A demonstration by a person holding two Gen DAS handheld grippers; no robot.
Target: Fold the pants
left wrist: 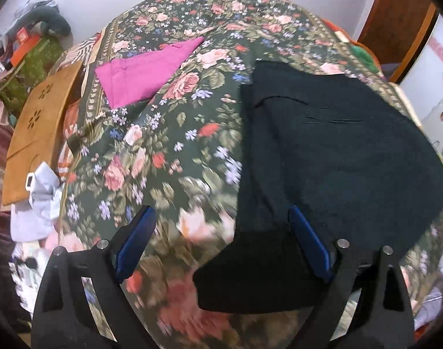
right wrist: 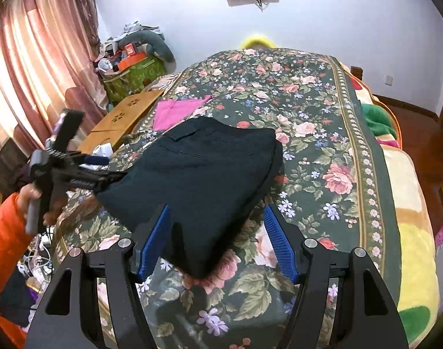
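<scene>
Pants [right wrist: 210, 174], folded on the bedspread [right wrist: 323, 145], lie below both grippers' spread, empty fingers [right wrist: 275, 238].

Black right gripper [right wrist: 217, 218], blue ribbed jaws; puffy orange sleeve [right wrist: 3, 238].

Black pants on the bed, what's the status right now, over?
Left gripper open, holding nothing; right gripper open, holding nothing. Black pants lie folded on the floral bedspread. Pink garment lies apart, nothing in the way.
</scene>
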